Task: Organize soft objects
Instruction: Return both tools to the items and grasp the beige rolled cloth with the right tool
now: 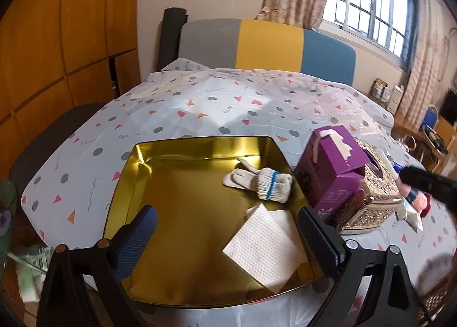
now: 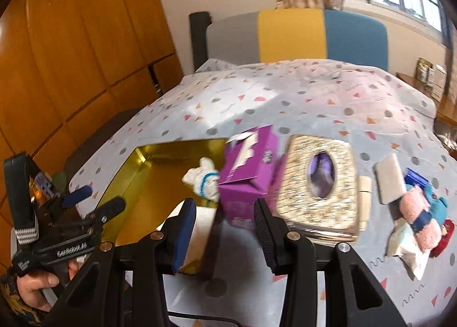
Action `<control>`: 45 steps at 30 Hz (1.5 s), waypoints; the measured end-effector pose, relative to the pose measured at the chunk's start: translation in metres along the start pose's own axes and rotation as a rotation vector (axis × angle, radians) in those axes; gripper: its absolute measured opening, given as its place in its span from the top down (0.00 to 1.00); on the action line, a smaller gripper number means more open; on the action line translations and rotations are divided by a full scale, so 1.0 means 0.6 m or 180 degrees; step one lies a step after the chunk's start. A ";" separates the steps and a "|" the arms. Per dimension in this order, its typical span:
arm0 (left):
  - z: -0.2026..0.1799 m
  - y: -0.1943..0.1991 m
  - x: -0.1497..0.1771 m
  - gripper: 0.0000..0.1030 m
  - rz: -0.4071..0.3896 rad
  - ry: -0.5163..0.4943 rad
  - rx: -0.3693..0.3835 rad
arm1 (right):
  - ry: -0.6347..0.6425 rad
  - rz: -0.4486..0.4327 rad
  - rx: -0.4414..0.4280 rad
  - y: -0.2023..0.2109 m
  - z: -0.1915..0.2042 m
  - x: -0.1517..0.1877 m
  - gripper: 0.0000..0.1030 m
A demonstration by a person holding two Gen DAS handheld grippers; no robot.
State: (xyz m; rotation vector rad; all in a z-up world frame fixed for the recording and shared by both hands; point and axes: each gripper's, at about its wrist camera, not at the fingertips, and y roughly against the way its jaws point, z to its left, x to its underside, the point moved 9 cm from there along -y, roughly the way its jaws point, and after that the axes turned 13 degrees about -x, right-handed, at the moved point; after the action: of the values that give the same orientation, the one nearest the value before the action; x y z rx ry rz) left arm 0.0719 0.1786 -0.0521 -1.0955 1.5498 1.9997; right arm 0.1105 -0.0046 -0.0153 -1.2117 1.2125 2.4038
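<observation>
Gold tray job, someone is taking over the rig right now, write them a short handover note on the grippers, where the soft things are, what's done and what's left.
Left gripper: open, empty, above the gold tray.
Right gripper: jaws partly apart, nothing between them, near the purple box.
Done: the rolled white glove and the folded white cloth lie in the tray.
Left: the pink rolled towel, the teal soft item and the red one sit in a pile on the tablecloth, right of the gold tissue box.
Judgement: the right gripper is probably better placed for that pile.
</observation>
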 end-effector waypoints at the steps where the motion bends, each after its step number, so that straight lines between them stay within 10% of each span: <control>1: -0.004 0.002 0.000 0.02 -0.0009 -0.0025 0.0002 | -0.0027 -0.0042 0.0024 0.009 -0.008 -0.003 0.59; 20: -0.127 0.074 -0.073 0.00 -0.0350 -0.0628 0.0552 | -0.1066 -0.0719 0.1168 0.213 -0.321 0.009 0.59; 29: -0.318 0.132 -0.122 0.05 -0.0400 -0.1365 0.1349 | -0.1629 -0.0829 0.1782 0.272 -0.505 0.079 0.59; 34: -0.408 0.140 -0.141 0.05 -0.0285 -0.1445 0.1616 | -0.2097 -0.0687 0.1067 0.231 -0.529 0.109 0.59; 41: -0.418 0.118 -0.116 0.05 -0.0083 -0.1310 0.1687 | -0.1760 -0.0052 0.0071 0.105 -0.457 0.049 0.59; 45: -0.396 0.098 -0.105 0.05 0.0027 -0.1214 0.1656 | -0.1885 0.0279 -0.0003 0.011 -0.470 0.043 0.60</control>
State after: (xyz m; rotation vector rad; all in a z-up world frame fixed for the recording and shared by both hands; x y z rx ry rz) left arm 0.1520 -0.0524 0.0128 -0.4728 1.7126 1.5519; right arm 0.2555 -0.2224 -0.1244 -0.3863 1.0783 2.5451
